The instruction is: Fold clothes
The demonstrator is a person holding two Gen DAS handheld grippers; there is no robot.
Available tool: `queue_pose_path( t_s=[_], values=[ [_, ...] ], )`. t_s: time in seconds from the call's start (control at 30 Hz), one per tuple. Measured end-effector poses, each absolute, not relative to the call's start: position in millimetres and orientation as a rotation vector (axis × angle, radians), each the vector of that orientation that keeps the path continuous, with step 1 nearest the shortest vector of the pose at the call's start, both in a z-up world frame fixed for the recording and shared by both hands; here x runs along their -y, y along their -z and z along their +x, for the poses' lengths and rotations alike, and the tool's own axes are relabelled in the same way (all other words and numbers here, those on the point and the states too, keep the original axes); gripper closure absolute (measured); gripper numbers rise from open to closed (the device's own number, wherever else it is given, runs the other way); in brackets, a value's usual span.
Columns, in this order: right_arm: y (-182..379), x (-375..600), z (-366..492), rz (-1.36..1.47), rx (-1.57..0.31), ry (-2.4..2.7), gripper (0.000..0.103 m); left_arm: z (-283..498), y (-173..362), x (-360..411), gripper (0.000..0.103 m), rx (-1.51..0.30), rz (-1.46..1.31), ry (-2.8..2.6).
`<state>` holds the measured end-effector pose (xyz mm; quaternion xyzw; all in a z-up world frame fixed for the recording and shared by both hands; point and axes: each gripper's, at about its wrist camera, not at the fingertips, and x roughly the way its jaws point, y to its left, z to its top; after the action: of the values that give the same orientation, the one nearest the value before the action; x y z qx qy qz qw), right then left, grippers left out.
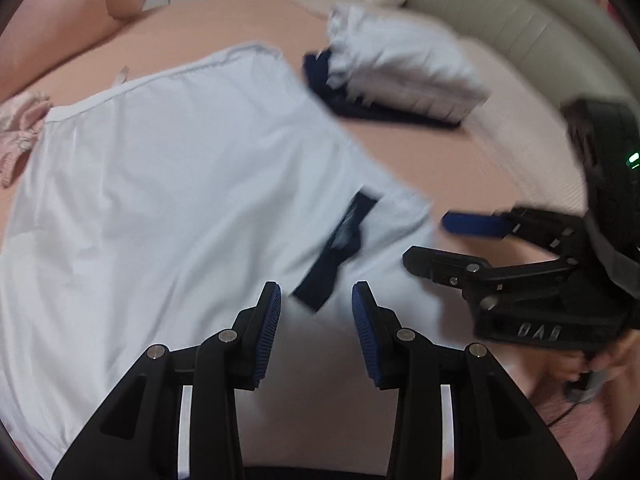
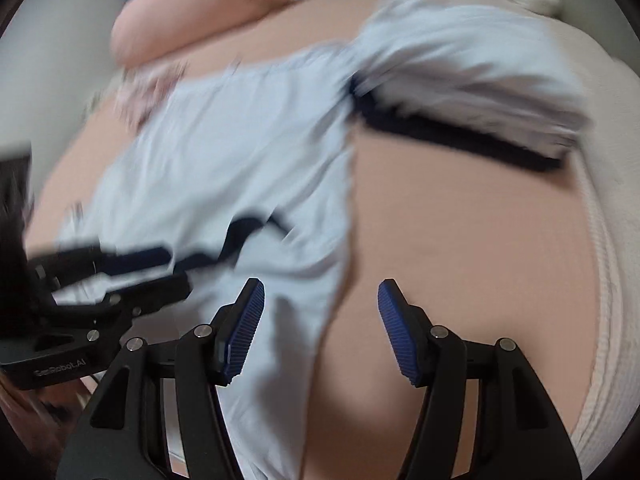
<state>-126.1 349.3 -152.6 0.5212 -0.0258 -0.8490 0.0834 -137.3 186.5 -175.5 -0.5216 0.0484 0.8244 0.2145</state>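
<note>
My left gripper (image 1: 316, 296) and right gripper (image 2: 320, 294) are matte black linkages with silver pivot screws and ribbed blue pads (image 1: 266, 332). The right one's body shows raised lettering and a green light (image 1: 633, 159).

I have my left gripper (image 1: 316, 312) tilted steeply downward, its blue pads parted with nothing between them. My right gripper (image 2: 320, 316) sits just beside it at the same steep tilt, jaws spread wider and likewise empty, blurred in both views.
</note>
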Motion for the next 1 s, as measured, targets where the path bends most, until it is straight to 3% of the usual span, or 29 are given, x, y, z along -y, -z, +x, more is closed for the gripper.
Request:
queue_pose_path(
  t_s=[0.07, 0.17, 0.3, 0.43, 0.6, 0.83, 1.0],
  values=[
    [165.9, -337.4, -137.6, 1.585, -0.001, 2.555, 0.042, -145.3, 178.1, -174.5, 0.061, -0.012, -1.493, -2.323],
    [164.5, -348.0, -144.4, 1.565, 0.131, 2.601, 0.042, -151.0, 171.1, -160.4, 0.062, 0.148, -1.476, -2.335],
    [154.8, -352.5, -137.9, 1.438, 0.253, 2.529, 0.042, -146.4, 165.1, -173.6, 0.062, 0.08, -1.408, -2.271],
    [176.8, -336.8, -150.2, 1.533, 0.123, 2.562, 0.044, -146.0, 180.3, -190.9, 0.063, -0.01, -1.499, -2.241],
    [174.0, -360.8, -149.0, 1.585, 0.221, 2.542, 0.043, -139.4, 170.4, -172.9, 0.062, 0.031, -1.484, -2.256],
    [166.1, -361.6, -76.0, 1.639, 0.398, 2.468, 0.042, -115.3, 177.5, -184.3, 0.061, -0.113, -1.47, -2.237],
    [171.9, -340.7, -53.6, 1.764, 0.146, 2.559, 0.042, -116.3, 181.4, -181.4, 0.048, -0.088, -1.53, -2.238]
  ],
)
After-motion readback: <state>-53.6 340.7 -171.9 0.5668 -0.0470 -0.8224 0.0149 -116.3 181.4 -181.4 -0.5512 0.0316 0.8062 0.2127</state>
